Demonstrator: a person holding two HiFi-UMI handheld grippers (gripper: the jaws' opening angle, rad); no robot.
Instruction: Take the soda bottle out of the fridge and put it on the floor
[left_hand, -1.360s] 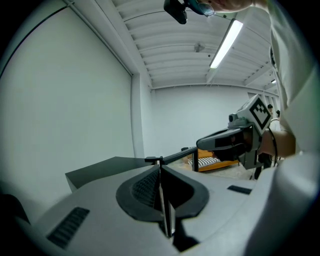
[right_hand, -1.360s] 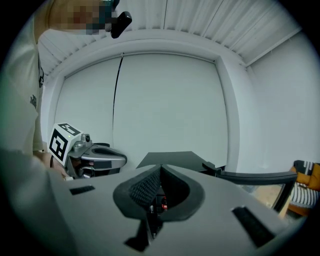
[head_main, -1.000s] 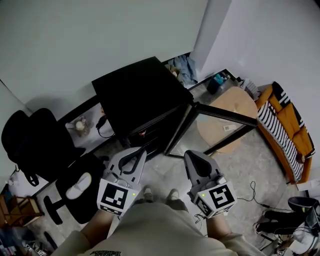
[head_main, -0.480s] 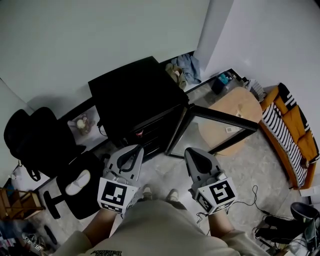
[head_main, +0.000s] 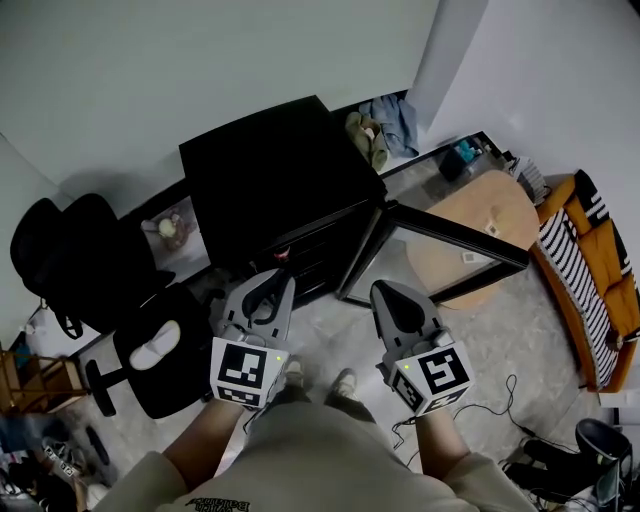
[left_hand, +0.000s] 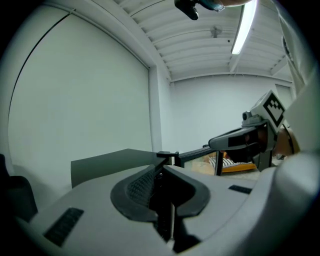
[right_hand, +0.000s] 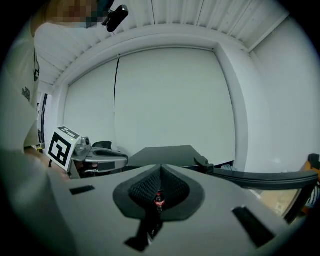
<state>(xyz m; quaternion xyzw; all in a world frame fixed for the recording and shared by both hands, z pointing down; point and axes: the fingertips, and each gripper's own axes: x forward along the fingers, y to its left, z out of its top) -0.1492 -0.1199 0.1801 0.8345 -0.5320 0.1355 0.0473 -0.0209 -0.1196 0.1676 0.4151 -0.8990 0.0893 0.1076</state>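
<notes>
The floor (head_main: 330, 330) ahead of me lies bare right up to the fridge (head_main: 270, 180), whose open front faces me, so I have a straight way in. Its door (head_main: 455, 233) stands swung out on the right and fences that side, with a round table (head_main: 490, 200) behind it. An office chair (head_main: 85, 260) crowds the left, and cables (head_main: 508, 388) trail over the tiles at lower right.

Two grippers (head_main: 284, 283) (head_main: 382, 290), one fridge (head_main: 270, 180), one soda bottle (right_hand: 159, 200)

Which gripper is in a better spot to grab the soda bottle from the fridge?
Probably the right gripper: its view shows the soda bottle straight ahead, in line with its jaws, inside the open fridge. The left gripper sees no bottle.
</notes>
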